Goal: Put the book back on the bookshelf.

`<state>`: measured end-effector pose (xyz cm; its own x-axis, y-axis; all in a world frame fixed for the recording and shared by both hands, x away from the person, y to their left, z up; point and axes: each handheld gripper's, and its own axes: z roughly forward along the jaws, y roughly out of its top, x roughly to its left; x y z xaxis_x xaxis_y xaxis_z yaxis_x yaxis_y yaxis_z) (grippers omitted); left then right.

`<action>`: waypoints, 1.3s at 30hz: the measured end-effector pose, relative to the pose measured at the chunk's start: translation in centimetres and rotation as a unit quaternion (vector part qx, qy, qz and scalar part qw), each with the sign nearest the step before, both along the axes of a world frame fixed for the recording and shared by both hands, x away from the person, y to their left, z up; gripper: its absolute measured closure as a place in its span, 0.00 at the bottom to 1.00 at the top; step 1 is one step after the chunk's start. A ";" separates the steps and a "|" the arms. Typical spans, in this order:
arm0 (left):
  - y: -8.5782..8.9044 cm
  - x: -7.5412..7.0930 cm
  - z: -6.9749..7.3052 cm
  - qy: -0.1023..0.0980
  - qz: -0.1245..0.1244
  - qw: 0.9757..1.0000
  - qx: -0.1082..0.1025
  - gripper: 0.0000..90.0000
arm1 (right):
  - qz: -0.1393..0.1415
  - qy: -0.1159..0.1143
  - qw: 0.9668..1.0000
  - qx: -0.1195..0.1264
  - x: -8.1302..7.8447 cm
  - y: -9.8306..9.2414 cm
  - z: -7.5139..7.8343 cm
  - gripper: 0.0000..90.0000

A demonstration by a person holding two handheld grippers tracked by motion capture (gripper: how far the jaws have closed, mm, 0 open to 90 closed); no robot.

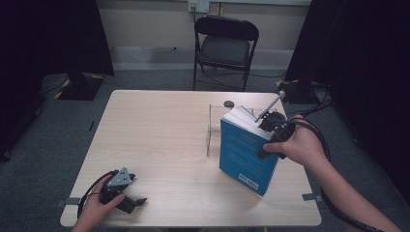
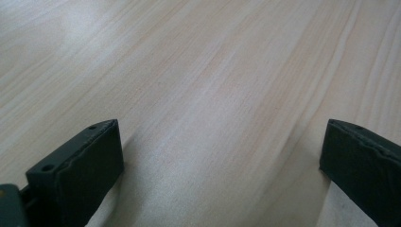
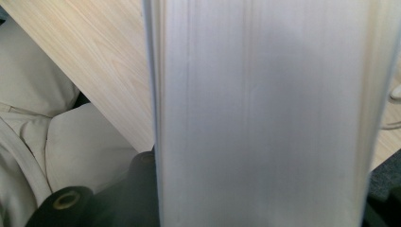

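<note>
— Pale wood table [image 1: 159,140], grey carpet round it. What's nearest?

— Left gripper [image 1: 129,199], at the near left corner, lying low on the table in the person's left hand [image 1: 96,208]. From its own view the jaws stand wide apart with bare wood between them, grasping nothing.

— And the right side?

— Blue book [image 1: 244,154], standing upright but tilted, its near bottom corner close to the table's near right edge. Right gripper [image 1: 270,135] is clamped across it from the right, up near the top, with the right hand [image 1: 297,145] behind it. In the right gripper view the white page edges [image 3: 265,113] run straight up between the jaws, so it is grasping the book.

— Anything beyond it?

— Clear stand [image 1: 211,128], just left of and behind the book. Small dark disc [image 1: 228,104] on the table past that. Farther still, off the table, a black folding chair [image 1: 225,46] against the wall.
</note>
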<state>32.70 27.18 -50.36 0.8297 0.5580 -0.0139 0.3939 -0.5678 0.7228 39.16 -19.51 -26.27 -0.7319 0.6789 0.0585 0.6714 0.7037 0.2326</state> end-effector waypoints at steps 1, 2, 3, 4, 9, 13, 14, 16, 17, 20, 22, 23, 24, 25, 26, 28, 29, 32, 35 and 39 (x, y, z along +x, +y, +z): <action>0.0 0.0 0.0 0.000 0.000 1.000 0.000 0.00 | -0.002 -0.003 1.000 -0.001 -0.1 -0.1 0.0 0.69; 0.0 0.0 0.0 0.000 0.000 1.000 0.001 0.00 | -0.006 -0.001 1.000 -0.001 -0.1 -0.4 0.2 0.68; 0.0 0.0 0.0 0.000 0.000 1.000 0.001 0.00 | -0.004 -0.002 1.000 -0.001 -0.1 -0.6 0.3 0.68; 0.0 0.0 0.0 0.001 0.000 1.000 0.000 0.00 | -0.007 0.000 1.000 0.000 0.0 -0.8 0.3 0.68; 0.0 0.0 0.0 0.001 0.000 1.000 0.000 0.00 | -0.021 0.001 1.000 0.012 0.0 -2.1 0.6 0.68; 0.0 0.0 0.0 0.001 0.000 1.000 0.000 0.00 | -0.031 0.002 0.999 0.016 -0.1 -2.7 0.7 0.68; 0.0 0.0 0.0 0.001 0.000 1.000 0.000 0.00 | -0.032 0.004 0.999 0.017 -0.2 -2.9 0.8 0.68; 0.0 0.0 0.0 0.001 0.000 1.000 0.000 0.00 | -0.032 0.000 0.999 0.014 -0.3 -3.1 0.7 0.69; 0.0 0.0 0.0 0.001 -0.001 1.000 0.000 0.00 | -0.035 0.002 0.999 0.013 -0.3 -3.1 0.8 0.68; 0.0 0.0 0.0 0.001 -0.001 1.000 0.000 0.00 | -0.040 0.006 0.999 0.013 -0.3 -3.6 0.8 0.69; 0.0 0.0 0.0 0.001 -0.001 1.000 0.000 0.00 | -0.044 0.005 0.999 0.014 -0.3 -3.7 0.7 0.68; 0.0 0.0 0.0 0.002 -0.001 1.000 0.000 0.00 | -0.050 0.006 0.999 0.016 -0.4 -3.9 0.7 0.68; 0.0 0.0 0.0 0.001 -0.001 1.000 0.000 0.00 | -0.050 0.007 0.999 0.016 -0.5 -4.1 0.7 0.68; 0.0 0.0 0.0 0.001 -0.001 1.000 0.000 0.00 | -0.050 0.007 0.999 0.016 -0.5 -4.1 0.7 0.68; 0.0 0.0 0.0 0.001 -0.001 1.000 0.000 0.00 | -0.047 0.008 0.999 0.017 -0.5 -4.2 0.7 0.69; 0.0 0.0 0.0 0.001 -0.001 1.000 0.000 0.00 | -0.054 0.007 0.998 0.020 -0.6 -4.6 0.7 0.69; 0.0 0.0 0.0 0.001 -0.001 1.000 0.000 0.00 | -0.055 0.007 0.998 0.022 -0.7 -4.9 0.8 0.68; 0.0 0.0 0.0 0.001 -0.001 1.000 0.000 0.00 | -0.067 0.002 0.998 0.019 -0.9 -5.3 1.0 0.69; 0.0 0.0 0.0 0.002 -0.002 1.000 -0.001 0.00 | -0.077 0.004 0.997 0.019 -1.0 -5.6 1.2 0.68; 0.0 0.0 0.0 0.002 -0.002 1.000 0.000 0.00 | -0.080 0.000 0.997 0.012 -1.0 -6.0 1.1 0.68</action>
